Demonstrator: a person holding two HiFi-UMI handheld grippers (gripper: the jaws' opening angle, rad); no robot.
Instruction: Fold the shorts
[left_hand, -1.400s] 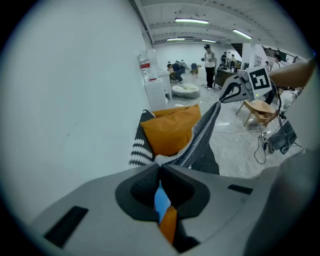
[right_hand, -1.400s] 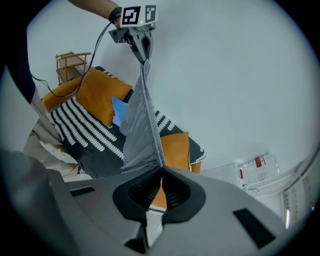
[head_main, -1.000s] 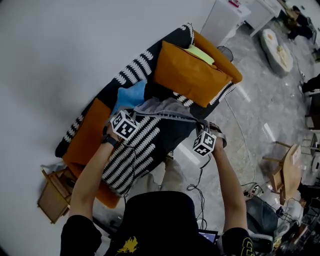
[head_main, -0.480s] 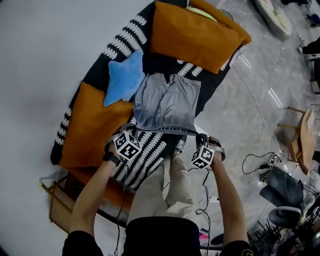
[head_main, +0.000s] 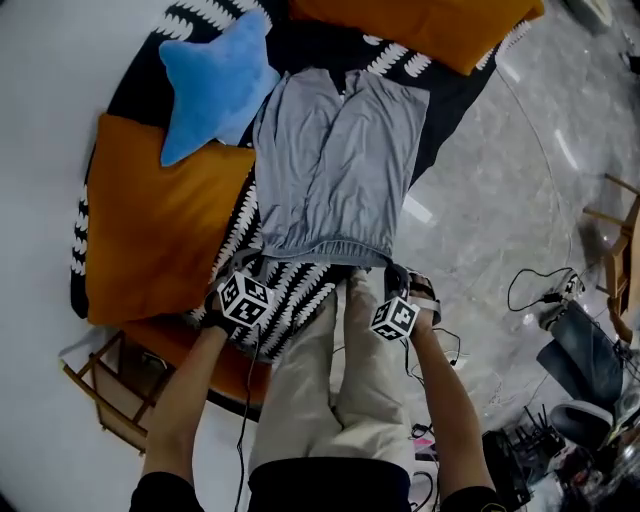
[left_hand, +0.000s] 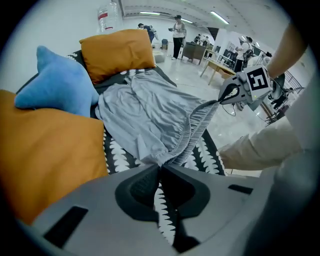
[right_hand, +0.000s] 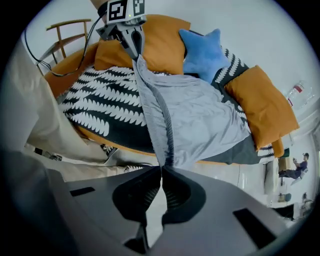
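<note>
Shorts (head_main: 335, 165) spread flat on sofa (head_main: 292, 298), legs far, waistband (head_main: 325, 250) near. Left gripper (left_hand: 159, 166) and right gripper (right_hand: 161, 167) each pinch a waistband corner, jaws closed tight. Best practice: lay waistband taut, smooth, before folding.

Head view, looking down: a sofa (head_main: 300, 295) with a black-and-white patterned cover stands against a white wall (head_main: 40, 110) on a grey polished floor (head_main: 490, 200). On the sofa lie a large orange cushion (head_main: 155, 230) at the left and a second orange cushion (head_main: 420, 25) at the far end. Between them is a blue star-shaped pillow (head_main: 215, 80), one tip touching the left cushion. A wooden chair (head_main: 95, 385) stands just beside the sofa's near edge. Loose cables (head_main: 535, 285) trail across the floor at the right. Left gripper view: a clear bottle (left_hand: 104, 17) stands behind the far cushion. People (left_hand: 178, 31) stand near tables (left_hand: 220, 67) in the background.
</note>
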